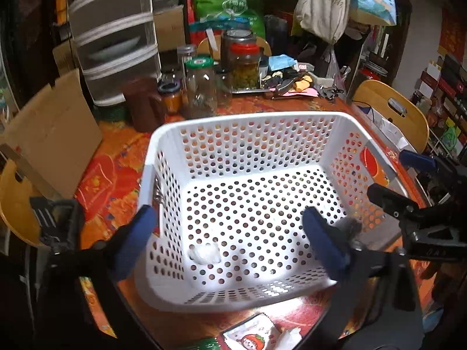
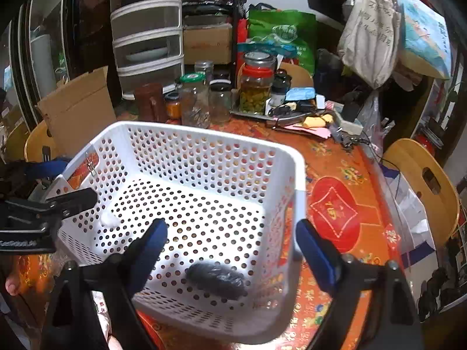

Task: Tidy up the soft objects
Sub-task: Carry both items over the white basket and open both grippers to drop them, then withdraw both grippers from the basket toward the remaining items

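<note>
A white perforated basket (image 1: pixel 163 137) stands on the table; it also shows in the right wrist view (image 2: pixel 297 175). A small white soft ball (image 1: pixel 205 253) lies on the basket floor at its near left; it also shows in the right wrist view (image 2: pixel 108 221). A dark grey soft lump (image 2: pixel 217 280) lies on the floor at the near right, partly hidden by a finger in the left wrist view (image 1: pixel 348 227). My left gripper (image 1: pixel 230 242) is open and empty over the basket. My right gripper (image 2: pixel 233 258) is open and empty above the grey lump.
The table has an orange-red patterned cloth (image 2: pixel 335 213). Glass jars (image 1: pixel 201 87) and a metal tray with clutter (image 1: pixel 280 84) stand behind the basket. A cardboard sheet (image 1: pixel 55 134) leans at the left. Wooden chairs (image 2: pixel 423 183) flank the table. A snack packet (image 1: pixel 251 335) lies near the front edge.
</note>
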Demonstrator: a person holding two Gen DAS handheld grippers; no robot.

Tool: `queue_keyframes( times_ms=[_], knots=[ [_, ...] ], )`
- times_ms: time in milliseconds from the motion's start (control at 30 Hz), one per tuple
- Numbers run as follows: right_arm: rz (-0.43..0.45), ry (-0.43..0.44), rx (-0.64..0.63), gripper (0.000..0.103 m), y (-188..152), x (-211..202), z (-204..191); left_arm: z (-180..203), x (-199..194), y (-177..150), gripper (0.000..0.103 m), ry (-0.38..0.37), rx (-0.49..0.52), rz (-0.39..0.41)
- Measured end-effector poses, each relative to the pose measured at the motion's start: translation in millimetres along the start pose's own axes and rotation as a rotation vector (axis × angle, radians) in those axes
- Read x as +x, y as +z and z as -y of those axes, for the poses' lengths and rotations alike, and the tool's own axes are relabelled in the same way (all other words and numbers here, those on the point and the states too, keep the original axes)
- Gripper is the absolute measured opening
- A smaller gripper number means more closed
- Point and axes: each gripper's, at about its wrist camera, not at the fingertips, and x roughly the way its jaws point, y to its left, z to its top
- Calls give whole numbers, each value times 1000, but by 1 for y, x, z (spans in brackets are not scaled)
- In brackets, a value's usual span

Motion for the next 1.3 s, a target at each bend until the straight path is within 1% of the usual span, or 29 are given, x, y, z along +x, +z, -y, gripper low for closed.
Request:
queue_keyframes(
  times_ms=[167, 467, 533, 700, 767, 867, 933, 1033, 1133, 1233, 1300],
  knots=[
    [6, -2, 11, 103, -2, -14, 6, 0, -19, 2, 103, 24, 7, 11],
    [32, 14, 33, 103, -16, -46, 13, -7, -62, -16, 103, 22, -3, 51],
    [35, -4, 29, 103, -19, -52, 14, -9, -72, -21, 103, 21, -5, 62],
    [57, 24, 37, 103, -38, -74, 14, -21, -105, -46, 103, 26, -10, 96],
    [67, 34, 31, 103, -54, -84, 11, -24, -117, -63, 103, 37, -7, 111],
    [84, 57, 39, 103, -82, -92, 5, -31, -132, -100, 103, 34, -11, 128],
    [88, 77, 51, 103, -101, -92, -1, -37, -135, -123, 103, 28, -26, 135],
    [97, 106, 73, 103, -131, -90, -12, -40, -137, -165, 103, 49, -46, 149],
    [106, 151, 68, 103, -161, -88, -37, -43, -132, -208, 103, 46, -74, 154],
    [127, 170, 51, 103, -179, -87, -68, -43, -120, -236, 103, 32, -91, 134],
    [125, 199, 20, 98, -187, -83, -90, -41, -111, -249, 103, 36, -83, 124]
  ],
)
